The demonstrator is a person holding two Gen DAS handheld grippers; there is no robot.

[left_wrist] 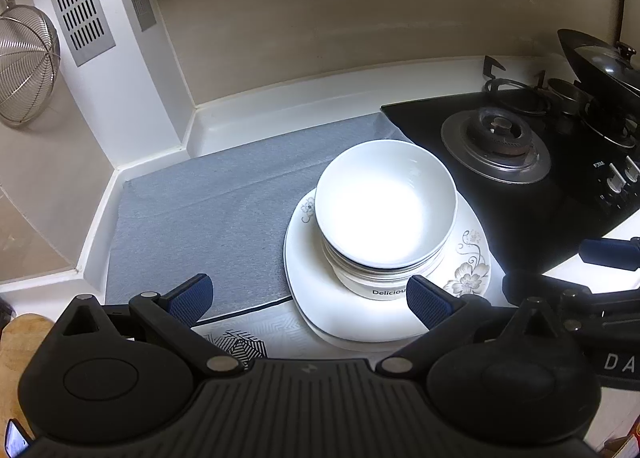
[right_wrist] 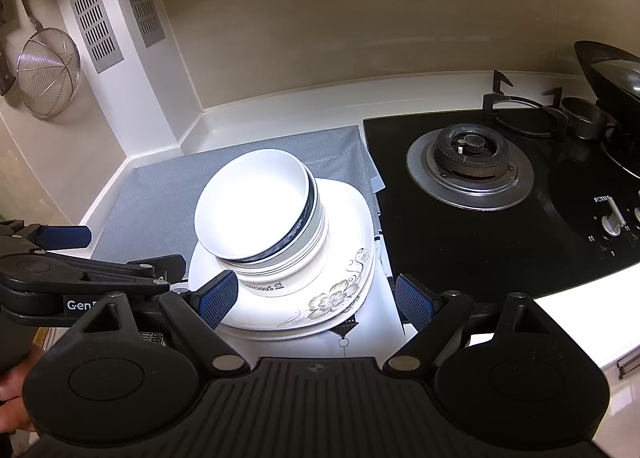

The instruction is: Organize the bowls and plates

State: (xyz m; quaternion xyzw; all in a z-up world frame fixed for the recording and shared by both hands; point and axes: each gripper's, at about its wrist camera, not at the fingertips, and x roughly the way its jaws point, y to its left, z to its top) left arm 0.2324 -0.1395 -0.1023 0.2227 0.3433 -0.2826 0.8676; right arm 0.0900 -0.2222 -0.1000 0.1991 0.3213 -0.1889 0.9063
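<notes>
A stack of white bowls point(left_wrist: 386, 209) stands on stacked white plates with a flower print point(left_wrist: 468, 270) on the grey mat point(left_wrist: 208, 209). The lowest bowl reads "Delicious". My left gripper point(left_wrist: 308, 298) is open and empty, just in front of the stack, its right pad near the plate rim. My right gripper point(right_wrist: 316, 302) is open and empty, its fingers straddling the front of the plates point(right_wrist: 336, 298) and bowls point(right_wrist: 256, 205). The right gripper also shows at the right edge of the left wrist view point(left_wrist: 560, 270); the left gripper shows at the left of the right wrist view point(right_wrist: 132, 254).
A black gas hob point(right_wrist: 472, 169) with a burner lies right of the mat. A wok with a lid point(right_wrist: 616, 73) sits at the far right. A wire strainer point(right_wrist: 48, 69) hangs on the left wall. A patterned cloth point(left_wrist: 240, 346) lies under the plates' front.
</notes>
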